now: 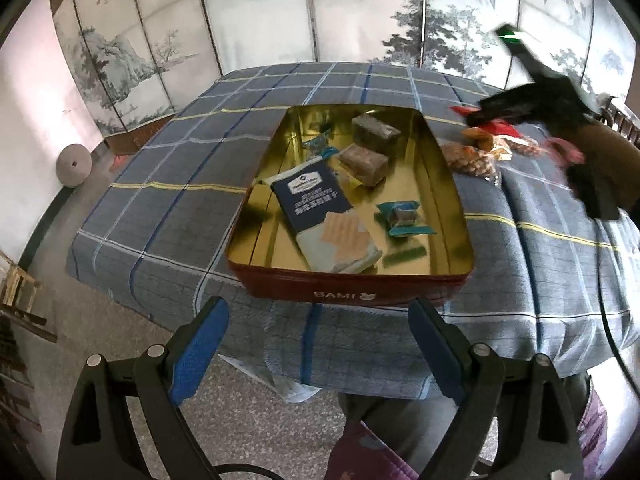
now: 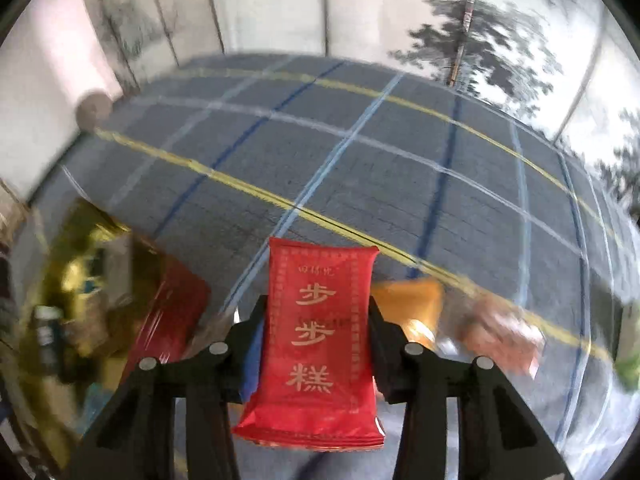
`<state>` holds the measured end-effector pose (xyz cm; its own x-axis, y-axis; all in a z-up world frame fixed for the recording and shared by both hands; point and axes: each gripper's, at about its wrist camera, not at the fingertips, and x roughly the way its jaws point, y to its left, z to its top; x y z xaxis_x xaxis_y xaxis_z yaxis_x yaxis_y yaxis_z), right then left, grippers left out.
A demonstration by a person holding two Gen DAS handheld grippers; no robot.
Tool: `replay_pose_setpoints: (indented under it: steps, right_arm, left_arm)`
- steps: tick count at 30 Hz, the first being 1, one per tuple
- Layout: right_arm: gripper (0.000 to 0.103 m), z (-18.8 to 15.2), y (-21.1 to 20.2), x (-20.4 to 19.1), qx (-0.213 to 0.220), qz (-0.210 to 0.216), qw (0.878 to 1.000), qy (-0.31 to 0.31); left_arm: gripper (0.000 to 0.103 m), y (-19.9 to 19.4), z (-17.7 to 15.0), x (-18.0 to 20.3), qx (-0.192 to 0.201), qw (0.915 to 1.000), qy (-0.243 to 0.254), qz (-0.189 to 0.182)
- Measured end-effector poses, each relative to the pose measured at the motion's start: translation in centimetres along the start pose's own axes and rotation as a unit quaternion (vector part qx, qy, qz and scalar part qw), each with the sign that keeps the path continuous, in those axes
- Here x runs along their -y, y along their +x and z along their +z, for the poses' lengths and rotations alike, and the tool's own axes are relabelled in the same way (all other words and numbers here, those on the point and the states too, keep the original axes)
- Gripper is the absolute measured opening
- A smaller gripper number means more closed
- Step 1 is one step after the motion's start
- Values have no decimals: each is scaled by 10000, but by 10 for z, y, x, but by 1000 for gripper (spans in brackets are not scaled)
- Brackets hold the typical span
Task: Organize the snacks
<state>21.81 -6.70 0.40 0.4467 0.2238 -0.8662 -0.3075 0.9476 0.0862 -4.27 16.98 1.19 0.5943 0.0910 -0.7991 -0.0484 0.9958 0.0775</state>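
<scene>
A red tin (image 1: pixel 348 294) with a gold inside sits on the plaid tablecloth and holds several wrapped snacks: a dark blue cracker pack (image 1: pixel 320 212), two brown cakes (image 1: pixel 364 160) and a teal-wrapped sweet (image 1: pixel 404 218). My left gripper (image 1: pixel 316 344) is open and empty, just in front of the tin's near wall. My right gripper (image 2: pixel 316 344) is shut on a red snack packet (image 2: pixel 320 332) with gold Chinese lettering, held above the cloth to the right of the tin (image 2: pixel 168 320). It also shows blurred in the left wrist view (image 1: pixel 532 108).
Loose snacks lie on the cloth right of the tin: a bag of nuts (image 1: pixel 468 158), orange packets (image 2: pixel 412 300) and a pinkish bag (image 2: pixel 500 328). A painted folding screen (image 1: pixel 280 16) stands behind the table. The table's front edge (image 1: pixel 360 376) drops to a speckled floor.
</scene>
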Motion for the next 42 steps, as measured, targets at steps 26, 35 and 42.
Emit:
replay_pose_setpoints:
  steps: [26, 35, 42]
  right_arm:
    - [44, -198, -82, 201, 638, -1124, 9875, 898]
    - [45, -203, -88, 215, 874, -641, 9890, 1011]
    - [45, -205, -89, 221, 960, -324, 9878, 1181]
  left_arm:
    - [81, 75, 111, 116, -1495, 9119, -3589, -1315]
    - [58, 149, 147, 148, -2038, 8904, -4071, -44]
    - [58, 172, 160, 143, -2031, 8691, -4494, 390]
